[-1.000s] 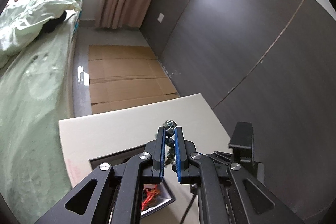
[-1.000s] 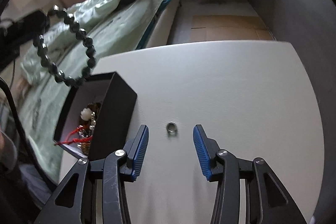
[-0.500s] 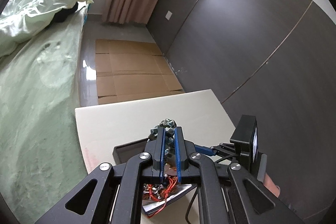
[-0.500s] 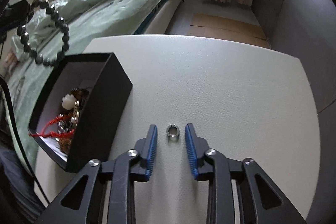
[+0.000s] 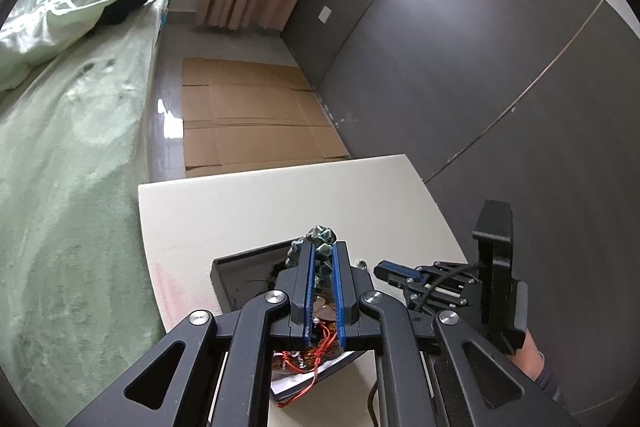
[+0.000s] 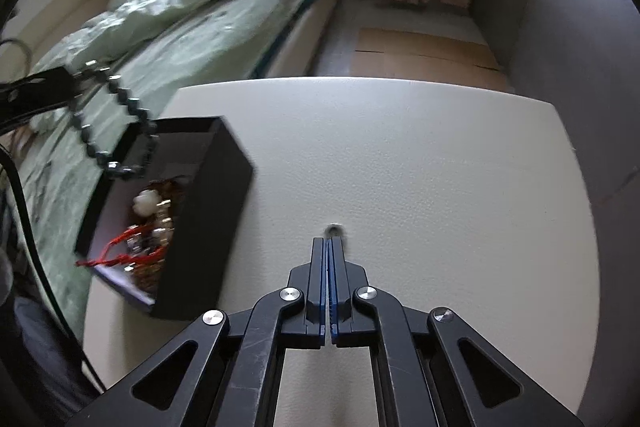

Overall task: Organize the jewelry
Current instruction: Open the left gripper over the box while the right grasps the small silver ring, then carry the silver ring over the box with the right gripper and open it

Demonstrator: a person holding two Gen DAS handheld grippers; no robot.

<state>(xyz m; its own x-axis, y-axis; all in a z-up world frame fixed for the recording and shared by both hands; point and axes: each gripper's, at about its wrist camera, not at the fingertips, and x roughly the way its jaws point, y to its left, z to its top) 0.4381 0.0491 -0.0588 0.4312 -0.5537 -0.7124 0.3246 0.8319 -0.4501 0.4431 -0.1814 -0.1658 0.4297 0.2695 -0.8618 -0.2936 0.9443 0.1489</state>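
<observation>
Bead bracelet over the box, ring pinched on the table

The left gripper (image 5: 322, 247) has its blue ribbed pads nearly together, clamped on a bracelet (image 6: 114, 131) of dark faceted beads that hangs in a loop above the open matte black box (image 6: 208, 203). Inside the box lie red cord and small glinting pieces. The right gripper (image 6: 329, 241) has its jaws drawn together at the small round metal ring (image 6: 334, 229), which sits at their tips on the pale, finely grained table (image 6: 400, 167), just right of the box
</observation>
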